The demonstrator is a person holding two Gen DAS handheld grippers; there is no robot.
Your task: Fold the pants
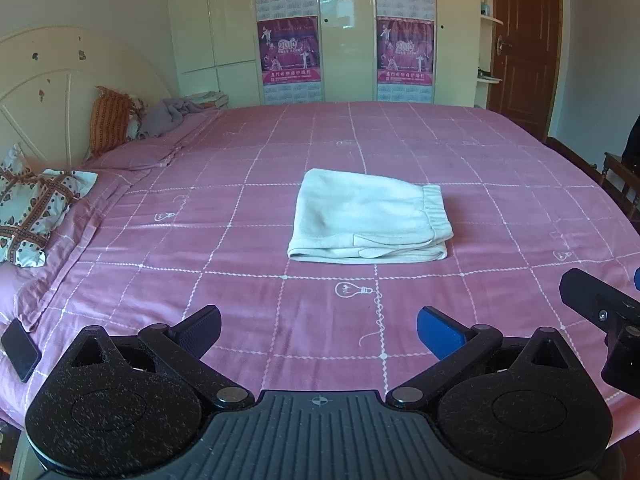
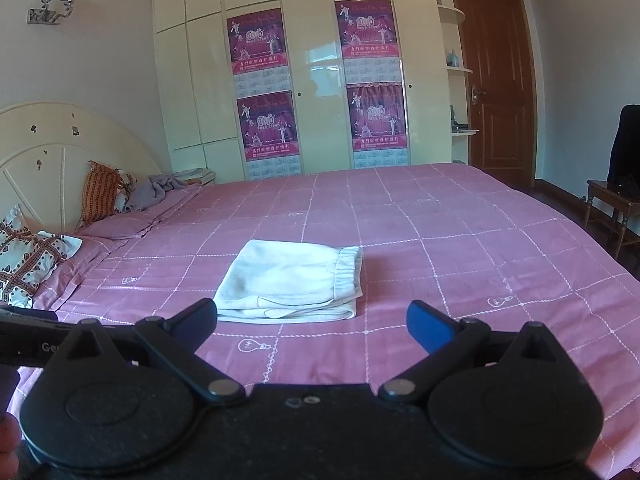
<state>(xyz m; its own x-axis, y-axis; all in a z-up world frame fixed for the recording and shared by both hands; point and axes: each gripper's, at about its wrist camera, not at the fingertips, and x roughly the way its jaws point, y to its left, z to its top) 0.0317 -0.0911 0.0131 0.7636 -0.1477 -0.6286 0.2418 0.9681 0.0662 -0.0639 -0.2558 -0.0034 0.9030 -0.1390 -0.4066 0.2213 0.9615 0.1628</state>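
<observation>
White folded pants (image 1: 370, 216) on pink bedspread (image 1: 240, 280), left gripper (image 1: 320, 330) and right gripper (image 2: 312, 322) agape, phone (image 1: 20, 349) only in left view

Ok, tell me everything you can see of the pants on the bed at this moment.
The pants are off-white, of a soft, fleecy-looking fabric, folded into a compact, roughly rectangular stack. The gathered elastic waistband lies along the right edge, and layered folded edges show along the near side. They lie flat near the middle of the pink grid-patterned bedspread, touching only that. Both the left gripper and the right gripper are open and clear of them.
</observation>
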